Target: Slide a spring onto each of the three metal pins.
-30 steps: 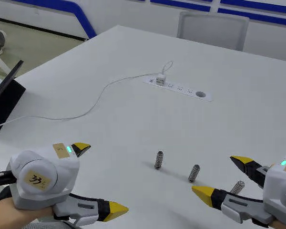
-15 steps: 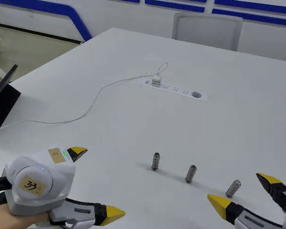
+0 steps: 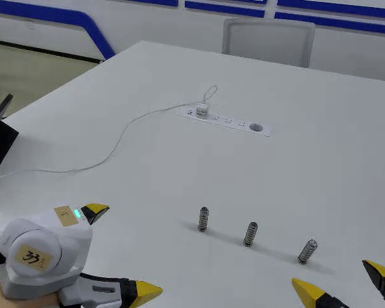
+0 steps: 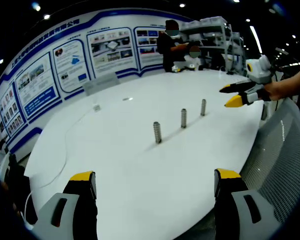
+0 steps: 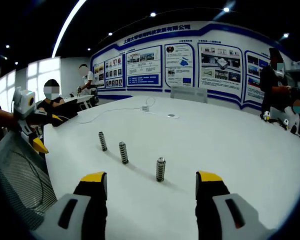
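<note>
Standing upright in a row on the broad white counter (image 3: pixel 289 96): three slim grey metal pins (image 3: pixel 250 233), each sleeved in a coiled steel spring (image 3: pixel 203 219). Risk, as judged: a careless sweep of a yellow-tipped jaw could topple a pin, since they looked free-standing. Left hand-held gripper (image 3: pixel 119 251) and right hand-held gripper (image 3: pixel 343 282): jaws spread wide, empty, held low, flanking the row, touching nothing.

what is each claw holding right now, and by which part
Nothing. The left claw and the right claw are both open and empty, short of the three springs standing upright on the table.
</note>
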`<state>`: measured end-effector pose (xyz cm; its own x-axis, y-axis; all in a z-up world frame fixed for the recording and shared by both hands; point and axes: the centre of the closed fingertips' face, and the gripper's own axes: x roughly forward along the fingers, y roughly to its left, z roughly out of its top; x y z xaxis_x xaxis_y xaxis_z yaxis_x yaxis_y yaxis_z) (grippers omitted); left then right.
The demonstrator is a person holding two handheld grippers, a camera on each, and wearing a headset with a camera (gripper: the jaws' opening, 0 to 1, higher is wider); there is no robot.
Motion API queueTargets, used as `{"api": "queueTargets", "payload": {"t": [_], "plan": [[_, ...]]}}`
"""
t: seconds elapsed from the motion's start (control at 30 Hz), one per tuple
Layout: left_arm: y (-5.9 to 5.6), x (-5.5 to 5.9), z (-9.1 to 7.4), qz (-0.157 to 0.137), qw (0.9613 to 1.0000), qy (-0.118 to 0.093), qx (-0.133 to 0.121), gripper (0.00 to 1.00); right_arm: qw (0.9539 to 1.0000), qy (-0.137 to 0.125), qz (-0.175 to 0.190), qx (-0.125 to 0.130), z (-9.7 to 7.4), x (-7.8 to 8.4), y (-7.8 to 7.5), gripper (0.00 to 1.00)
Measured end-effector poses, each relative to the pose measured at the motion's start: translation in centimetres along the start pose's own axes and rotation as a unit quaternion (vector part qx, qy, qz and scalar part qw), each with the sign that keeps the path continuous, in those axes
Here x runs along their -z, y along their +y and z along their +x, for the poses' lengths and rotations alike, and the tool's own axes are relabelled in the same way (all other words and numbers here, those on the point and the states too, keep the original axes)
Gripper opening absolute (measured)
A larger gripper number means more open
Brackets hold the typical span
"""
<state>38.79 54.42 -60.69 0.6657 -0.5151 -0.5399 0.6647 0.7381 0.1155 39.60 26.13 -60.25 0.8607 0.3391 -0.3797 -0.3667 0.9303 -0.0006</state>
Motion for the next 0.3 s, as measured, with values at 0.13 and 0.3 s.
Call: {"api": "queueTargets", "payload": {"t": [0.13,0.3], "plan": [[-0.02,0.02,-0.03,0.001,1.0000,0.001,0.000,1.00,1.0000,0.000,0.007,0.007,-0.19,0.22,-0.31,0.73],[0.15,-0.11,-0.12,-0.002,1.0000,-0.003,-0.005,1.00,0.9998,0.005,0.011,0.014,-0.33,0.72,-0.67,0.72]]}}
